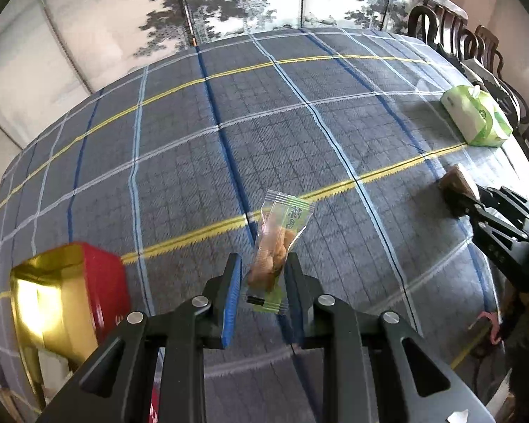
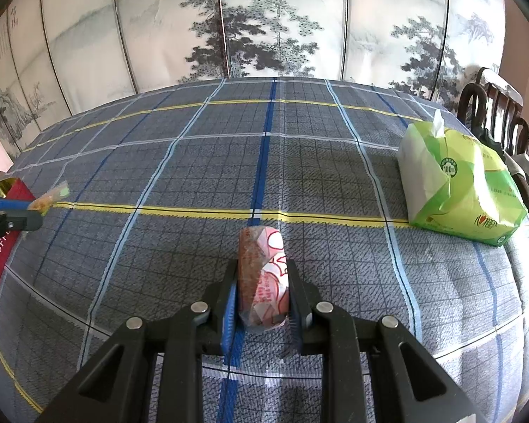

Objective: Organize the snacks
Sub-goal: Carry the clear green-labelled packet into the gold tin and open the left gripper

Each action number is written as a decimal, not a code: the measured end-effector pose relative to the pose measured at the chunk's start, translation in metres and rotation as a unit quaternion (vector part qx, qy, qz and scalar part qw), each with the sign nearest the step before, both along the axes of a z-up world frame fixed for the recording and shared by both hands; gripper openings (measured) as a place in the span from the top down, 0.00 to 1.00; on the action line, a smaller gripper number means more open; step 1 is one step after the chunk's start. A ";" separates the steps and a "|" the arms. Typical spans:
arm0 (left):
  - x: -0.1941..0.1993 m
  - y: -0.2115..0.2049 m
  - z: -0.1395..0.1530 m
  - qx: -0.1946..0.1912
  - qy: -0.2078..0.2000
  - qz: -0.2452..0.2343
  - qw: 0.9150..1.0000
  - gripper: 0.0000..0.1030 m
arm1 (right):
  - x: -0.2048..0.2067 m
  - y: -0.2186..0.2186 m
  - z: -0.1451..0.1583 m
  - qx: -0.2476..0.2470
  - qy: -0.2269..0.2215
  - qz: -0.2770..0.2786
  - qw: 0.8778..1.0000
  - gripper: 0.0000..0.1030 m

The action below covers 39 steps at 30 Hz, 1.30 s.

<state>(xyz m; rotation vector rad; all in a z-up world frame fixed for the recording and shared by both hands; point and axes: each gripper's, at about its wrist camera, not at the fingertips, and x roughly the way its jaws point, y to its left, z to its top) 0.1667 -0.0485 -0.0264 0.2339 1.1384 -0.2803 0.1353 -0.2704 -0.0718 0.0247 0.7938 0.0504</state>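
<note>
Left gripper (image 1: 262,275): found clamped on a clear-and-green wrapped snack (image 1: 277,246), seen in the left wrist view. The packet is held between the two pads at its lower half and is raised clear of the plaid tablecloth (image 1: 194,141), its green-printed end pointing toward 12 o'clock with a slight lean to 1 o'clock. A brown, lumpy biscuit is visible through the wrapper.

Right gripper (image 2: 262,292): found clamped on a brown roll-shaped snack in a pink-and-white wrapper (image 2: 262,278), seen in the right wrist view. The snack stands lengthwise between the fingers, its far end directed to 12 o'clock. Whether its underside touches the cloth cannot be told.

A red box with a gold lining (image 1: 63,299) is recorded at 8 o'clock of the left gripper, open side up, near the table's edge. In the right wrist view the same box is seen at 9 o'clock, with the other gripper and its packet just in front of it.

A green tissue pack (image 2: 462,183) is noted on the cloth at 2 o'clock of the right gripper, well apart from both snacks, with a tissue standing out of its top.

A painted folding screen (image 2: 264,21) is recorded behind the table at 12 o'clock, and dark wooden chairs (image 1: 458,31) at the table's right side.
</note>
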 end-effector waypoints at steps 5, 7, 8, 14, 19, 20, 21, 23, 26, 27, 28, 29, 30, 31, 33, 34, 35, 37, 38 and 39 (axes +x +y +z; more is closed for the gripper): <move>-0.019 0.010 0.014 -0.011 0.005 0.020 1.000 0.79 | -0.001 0.002 0.000 -0.002 0.000 0.000 1.000 0.76; -0.028 0.014 0.021 -0.019 0.002 0.023 1.000 0.79 | -0.001 0.002 0.000 -0.003 0.000 0.000 1.000 0.76; -0.032 0.017 0.025 -0.022 -0.001 0.025 0.999 0.79 | -0.001 0.002 0.000 -0.004 0.000 -0.001 1.000 0.76; -0.057 0.047 0.057 -0.033 -0.022 0.052 0.998 0.79 | 0.000 0.004 0.000 -0.008 0.001 -0.001 1.000 0.76; -0.078 0.095 0.084 -0.034 -0.050 0.091 0.994 0.79 | 0.000 0.006 0.000 -0.011 0.001 -0.002 1.000 0.77; -0.081 0.102 0.086 -0.030 -0.053 0.099 0.993 0.79 | 0.000 0.006 0.000 -0.011 0.001 -0.002 1.000 0.77; -0.083 0.113 0.088 -0.025 -0.054 0.110 0.992 0.79 | 0.000 0.006 0.000 -0.011 0.001 -0.002 1.000 0.77; -0.089 0.132 0.089 -0.014 -0.059 0.129 0.990 0.79 | 0.000 0.007 0.000 -0.013 0.001 -0.002 1.000 0.76; -0.096 0.159 0.082 0.001 -0.053 0.159 0.986 0.79 | 0.000 0.007 0.000 -0.015 0.001 -0.002 1.000 0.76; -0.097 0.168 0.078 0.003 -0.050 0.171 0.984 0.79 | 0.000 0.007 0.000 -0.016 0.001 -0.002 1.000 0.76; -0.099 0.176 0.074 0.003 -0.045 0.178 0.983 0.79 | 0.000 0.007 0.000 -0.016 0.001 -0.002 1.000 0.76; -0.100 0.183 0.070 0.003 -0.039 0.188 0.981 0.79 | 0.000 0.007 0.000 -0.017 0.001 -0.002 1.000 0.77; -0.101 0.190 0.066 0.003 -0.036 0.199 0.979 0.79 | -0.001 0.007 0.000 -0.018 0.001 -0.002 1.000 0.76; -0.102 0.196 0.061 0.002 -0.030 0.206 0.978 0.79 | -0.001 0.007 0.000 -0.019 0.001 -0.003 1.000 0.76; -0.104 0.204 0.053 0.002 -0.023 0.218 0.976 0.79 | -0.001 0.006 0.000 -0.019 0.001 -0.002 1.000 0.77; -0.105 0.207 0.050 0.002 -0.019 0.220 0.975 0.79 | -0.001 0.006 0.000 -0.018 0.001 -0.002 1.000 0.76; -0.107 0.210 0.047 0.001 -0.016 0.221 0.975 0.79 | -0.001 0.006 0.000 -0.018 0.001 -0.002 1.000 0.76; -0.108 0.213 0.039 0.001 -0.007 0.224 0.975 0.79 | -0.001 0.006 0.000 -0.021 0.001 -0.002 1.000 0.76; -0.109 0.214 0.035 0.000 -0.003 0.224 0.975 0.79 | -0.001 0.006 0.000 -0.021 0.001 -0.003 1.000 0.76; -0.108 0.215 0.033 -0.003 -0.001 0.225 0.974 0.79 | -0.001 0.007 0.000 -0.021 0.001 -0.003 1.000 0.76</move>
